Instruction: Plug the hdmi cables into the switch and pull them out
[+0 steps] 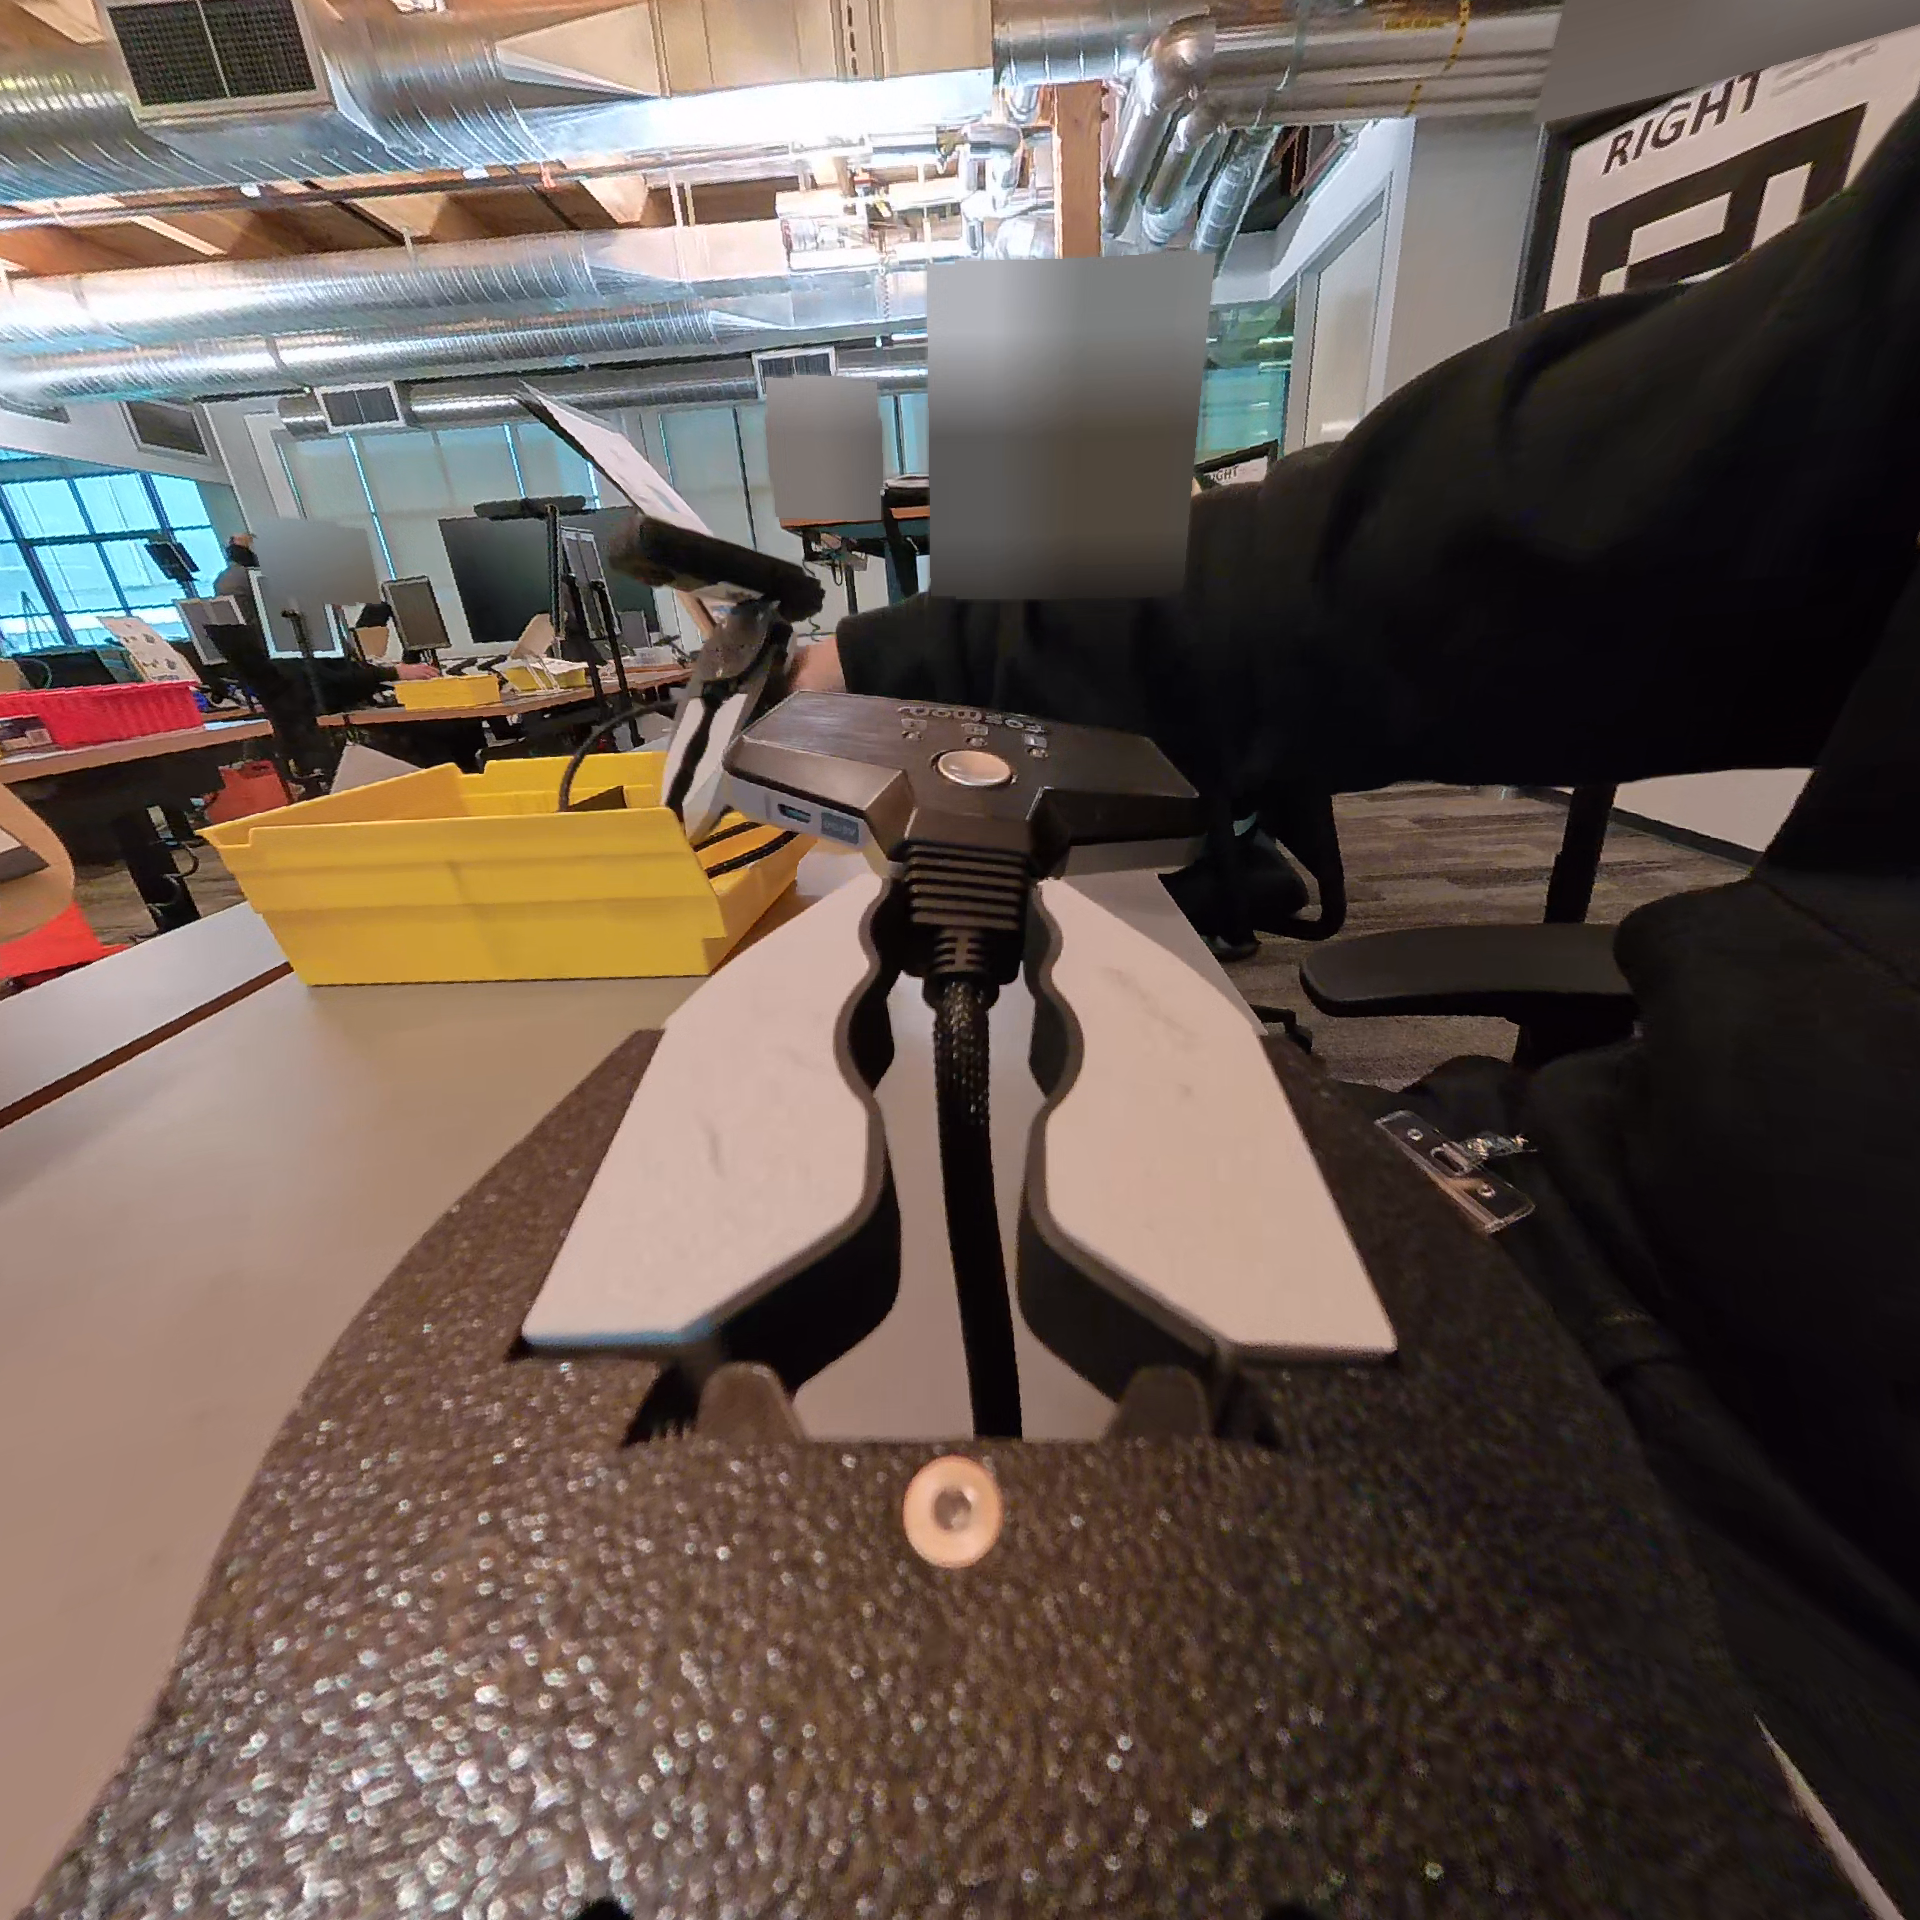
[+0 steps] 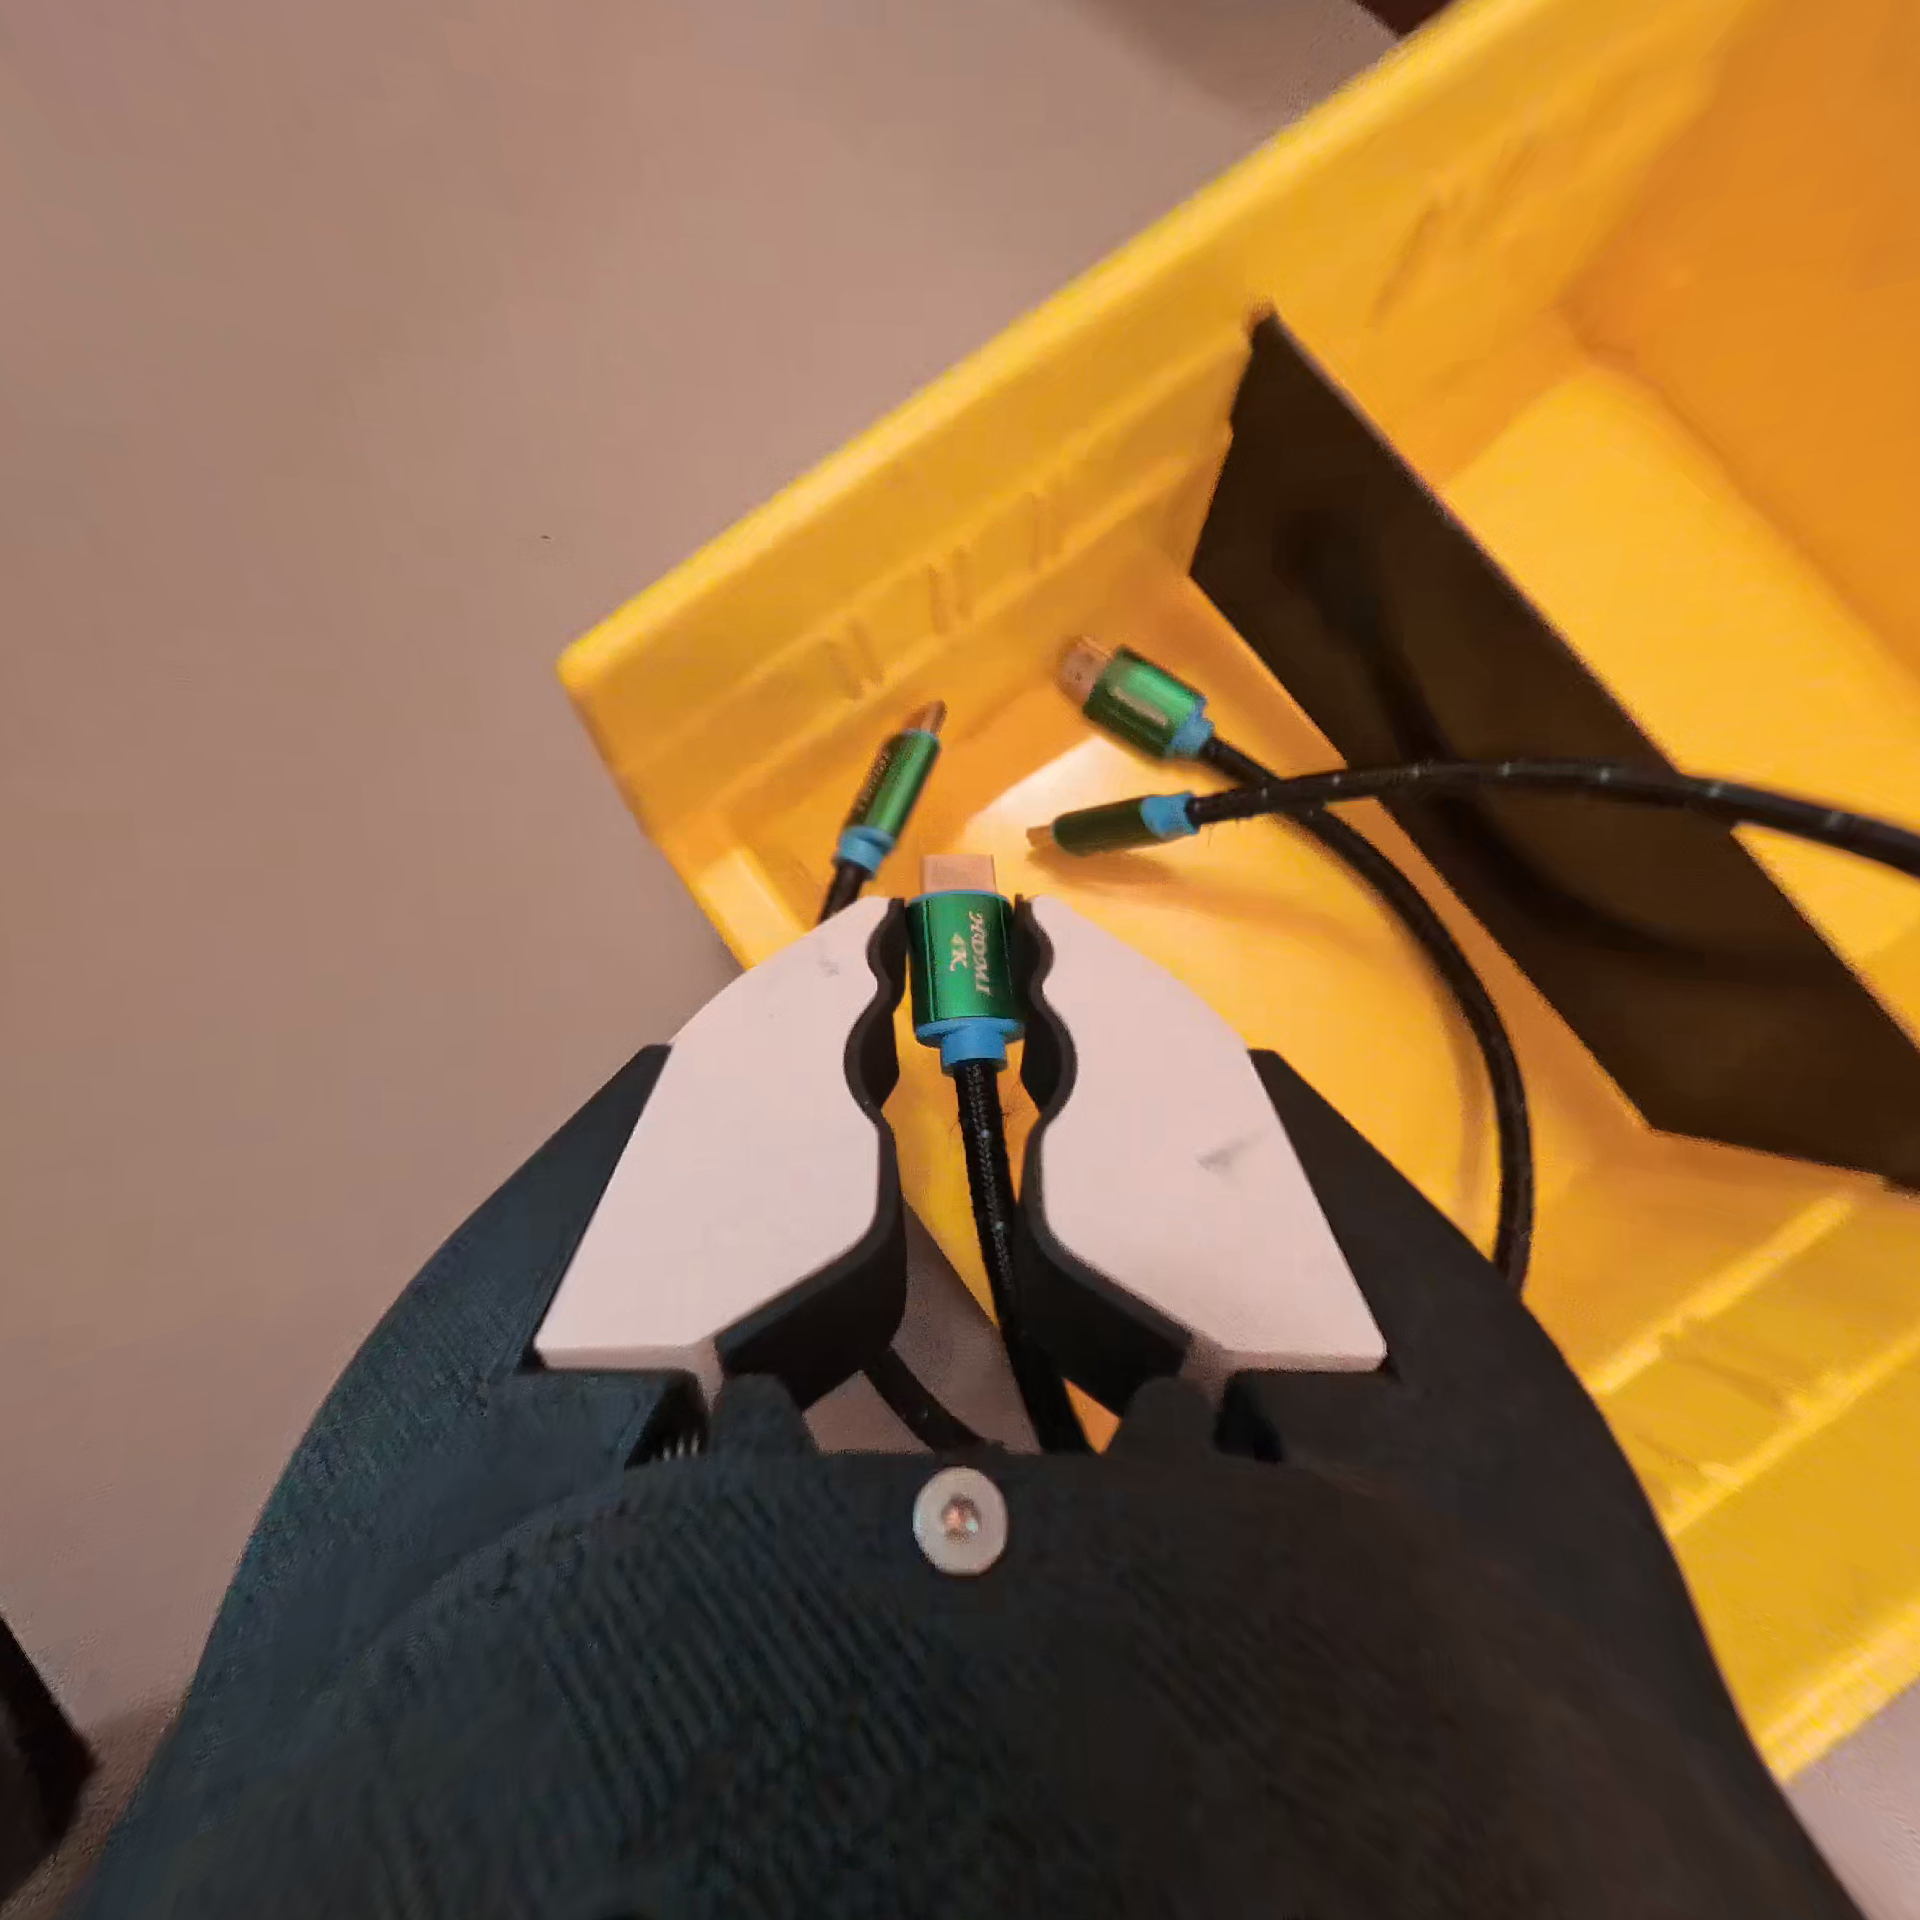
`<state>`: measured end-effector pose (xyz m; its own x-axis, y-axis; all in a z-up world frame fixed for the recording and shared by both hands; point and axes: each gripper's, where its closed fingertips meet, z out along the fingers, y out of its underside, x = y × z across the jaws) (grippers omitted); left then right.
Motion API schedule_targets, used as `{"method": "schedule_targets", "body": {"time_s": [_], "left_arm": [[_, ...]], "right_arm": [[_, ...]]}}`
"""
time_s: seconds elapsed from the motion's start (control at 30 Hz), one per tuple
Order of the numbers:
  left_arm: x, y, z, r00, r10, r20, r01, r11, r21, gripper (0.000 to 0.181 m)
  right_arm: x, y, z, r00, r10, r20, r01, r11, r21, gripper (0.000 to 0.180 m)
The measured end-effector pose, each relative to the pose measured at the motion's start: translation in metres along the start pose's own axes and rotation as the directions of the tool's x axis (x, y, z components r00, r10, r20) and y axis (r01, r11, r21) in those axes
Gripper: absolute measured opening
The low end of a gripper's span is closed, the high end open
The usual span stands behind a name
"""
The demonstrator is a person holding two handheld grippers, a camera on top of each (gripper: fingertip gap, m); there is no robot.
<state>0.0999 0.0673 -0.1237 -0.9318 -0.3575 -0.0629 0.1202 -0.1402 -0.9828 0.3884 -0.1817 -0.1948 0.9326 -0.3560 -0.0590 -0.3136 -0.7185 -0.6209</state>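
Note:
My left gripper [image 1: 964,914] is shut on the ribbed black cable neck [image 1: 966,902] of the black HDMI switch [image 1: 961,781], holding it above the table with its ports facing left. My right gripper [image 2: 958,914] is shut on a green HDMI plug [image 2: 956,971] with a blue collar and braided black cable, its metal tip pointing over the yellow bin [image 2: 1039,520]. Three more green plugs lie in the bin: one at the left [image 2: 894,784], one in the middle [image 2: 1112,823], one farther back [image 2: 1138,698]. The right gripper also shows in the left wrist view [image 1: 717,769], over the bin.
The yellow bin [image 1: 468,883] stands on the grey table [image 1: 312,1091], left of the switch. A black divider [image 2: 1507,727] stands inside the bin. A person's black sleeve [image 1: 1455,623] reaches across from the right. A black office chair [image 1: 1455,977] is beyond the table edge.

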Motion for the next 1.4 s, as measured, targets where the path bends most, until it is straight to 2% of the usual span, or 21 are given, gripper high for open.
{"method": "schedule_targets", "body": {"time_s": [0.07,0.17,0.33,0.4,0.47,0.57,0.67,0.73,0.8,0.83,0.9,0.93,1.0,1.13,1.23,1.33,1.4], "left_arm": [[0.000,0.000,0.001,1.000,0.000,0.002,0.000,1.000,-0.001,0.022],[-0.001,0.001,0.002,1.000,-0.001,0.003,0.001,1.000,-0.003,0.022],[0.000,0.003,0.004,1.000,0.006,0.005,-0.006,1.000,-0.011,0.022],[0.000,0.002,0.006,1.000,0.010,0.007,-0.010,1.000,-0.008,0.022],[0.001,0.000,0.007,1.000,0.023,0.006,-0.023,1.000,-0.004,0.022],[0.006,-0.007,0.012,0.998,0.066,0.008,-0.066,0.998,0.004,0.022],[0.014,-0.015,0.020,0.987,0.159,0.014,-0.159,0.987,-0.022,0.022],[0.021,-0.020,0.025,0.973,0.231,0.013,-0.230,0.972,-0.052,0.022],[0.026,-0.025,0.029,0.953,0.301,0.017,-0.299,0.951,-0.076,0.022],[0.028,-0.026,0.030,0.943,0.331,0.018,-0.328,0.940,-0.090,0.022],[0.031,-0.028,0.031,0.928,0.371,0.016,-0.367,0.923,-0.120,0.022],[0.030,-0.028,0.031,0.921,0.389,0.022,-0.383,0.914,-0.135,0.022],[0.027,-0.028,0.029,0.911,0.411,0.034,-0.401,0.901,-0.165,0.022],[0.025,-0.031,0.027,0.902,0.430,0.049,-0.418,0.894,-0.160,0.022],[0.022,-0.027,0.024,0.888,0.457,0.052,-0.439,0.876,-0.198,0.022],[0.018,-0.031,0.022,0.900,0.426,0.093,-0.400,0.892,-0.212,0.024],[0.009,-0.047,0.016,0.901,0.392,0.185,-0.354,0.912,-0.209,0.037]], "right_arm": [[0.007,0.008,0.001,0.997,0.073,-0.012,-0.073,0.997,-0.010,0.026],[0.016,0.000,-0.010,0.991,0.131,-0.041,-0.126,0.987,0.096,0.041],[-0.003,-0.040,-0.042,0.947,0.311,0.083,-0.321,0.901,0.290,0.071],[-0.038,-0.053,-0.047,0.929,0.324,0.177,-0.363,0.886,0.287,0.087],[-0.094,-0.066,-0.044,0.892,0.303,0.336,-0.396,0.883,0.252,0.095],[-0.193,-0.085,-0.037,0.774,0.244,0.585,-0.437,0.874,0.213,0.091],[-0.282,-0.096,-0.030,0.591,0.225,0.775,-0.482,0.868,0.116,0.085],[-0.326,-0.100,-0.030,0.479,0.206,0.853,-0.481,0.875,0.059,0.079],[-0.357,-0.104,-0.031,0.427,0.186,0.885,-0.459,0.888,0.035,0.077],[-0.367,-0.105,-0.030,0.429,0.178,0.885,-0.440,0.897,0.033,0.071],[-0.377,-0.105,-0.022,0.485,0.168,0.858,-0.395,0.918,0.043,0.038],[-0.378,-0.105,-0.020,0.508,0.153,0.848,-0.382,0.922,0.063,0.028],[-0.374,-0.108,-0.016,0.553,0.159,0.818,-0.402,0.911,0.095,0.025],[-0.374,-0.112,-0.017,0.582,0.108,0.806,-0.421,0.888,0.185,0.026],[-0.372,-0.109,-0.007,0.658,0.057,0.751,-0.335,0.915,0.223,0.023],[-0.371,-0.114,-0.007,0.662,0.015,0.749,-0.342,0.896,0.284,0.023],[-0.364,-0.121,-0.013,0.660,0.001,0.751,-0.371,0.870,0.325,0.023]]}}
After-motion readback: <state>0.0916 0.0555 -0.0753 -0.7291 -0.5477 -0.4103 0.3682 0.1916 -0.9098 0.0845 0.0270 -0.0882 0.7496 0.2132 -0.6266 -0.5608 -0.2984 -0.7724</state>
